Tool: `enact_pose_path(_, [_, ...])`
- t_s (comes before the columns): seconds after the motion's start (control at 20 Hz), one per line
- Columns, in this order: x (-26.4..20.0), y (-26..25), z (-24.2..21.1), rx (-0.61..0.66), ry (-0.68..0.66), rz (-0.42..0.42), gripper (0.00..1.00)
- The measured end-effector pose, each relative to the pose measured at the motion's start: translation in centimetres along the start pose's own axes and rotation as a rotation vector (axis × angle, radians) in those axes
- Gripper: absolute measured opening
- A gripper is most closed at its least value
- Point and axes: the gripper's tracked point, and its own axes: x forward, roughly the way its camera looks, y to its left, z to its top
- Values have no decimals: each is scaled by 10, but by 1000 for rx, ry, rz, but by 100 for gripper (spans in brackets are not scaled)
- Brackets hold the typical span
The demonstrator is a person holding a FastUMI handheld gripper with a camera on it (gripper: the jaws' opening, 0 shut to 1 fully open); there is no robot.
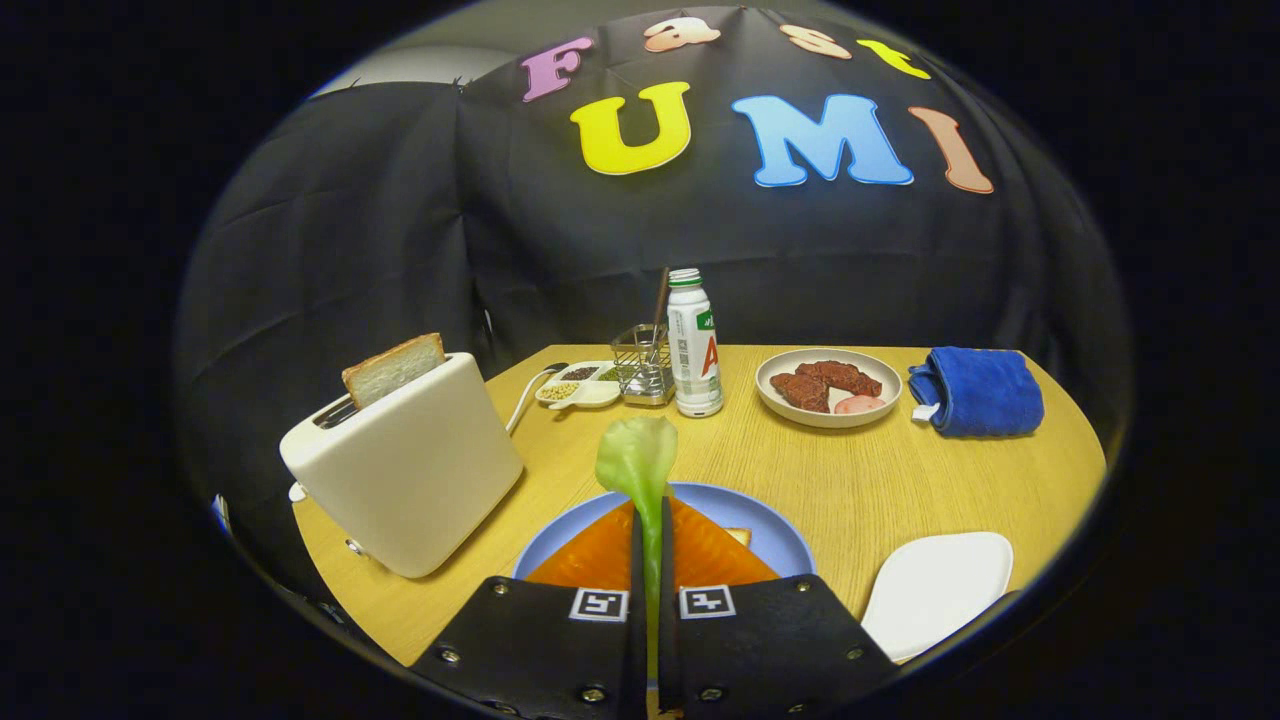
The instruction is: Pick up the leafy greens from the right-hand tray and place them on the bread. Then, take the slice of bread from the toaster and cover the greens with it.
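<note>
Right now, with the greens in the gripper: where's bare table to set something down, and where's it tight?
The gripper is shut on the leafy greens over the blue plate. Bare wood lies between that plate, the meat plate and the blue cloth. Crowded: behind the toaster, where condiment dish, wire holder and bottle cluster.

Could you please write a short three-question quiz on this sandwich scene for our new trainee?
1. True or false: the gripper is shut on the leaf.
2. What sticks up out of the toaster? A) a bread slice B) a spoon C) a towel
3. Fill in: the leaf hangs over an orange slice on the blue ____.

Key
1. True: both fingers press on its stem.
2. A
3. plate
</note>
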Motion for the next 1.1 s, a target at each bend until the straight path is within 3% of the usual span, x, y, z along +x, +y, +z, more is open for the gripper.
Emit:
enact_pose_path(0.35, [10,2,-2,-26,-3,-66,5])
enact_pose_path(0.5, [13,2,-6,-14,5,-71,14])
enact_pose_path(0.65, [14,0,-6,-13,8,-89,16])
enact_pose_path(0.7, [15,0,-7,-11,8,-90,25])
enact_pose_path(0.85, [11,0,-5,0,4,-94,33])
enact_pose_path(0.95, [9,0,-1,3,-8,-101,45])
enact_pose_path(1.1, [1,6,12,-11,-65,-113,47])
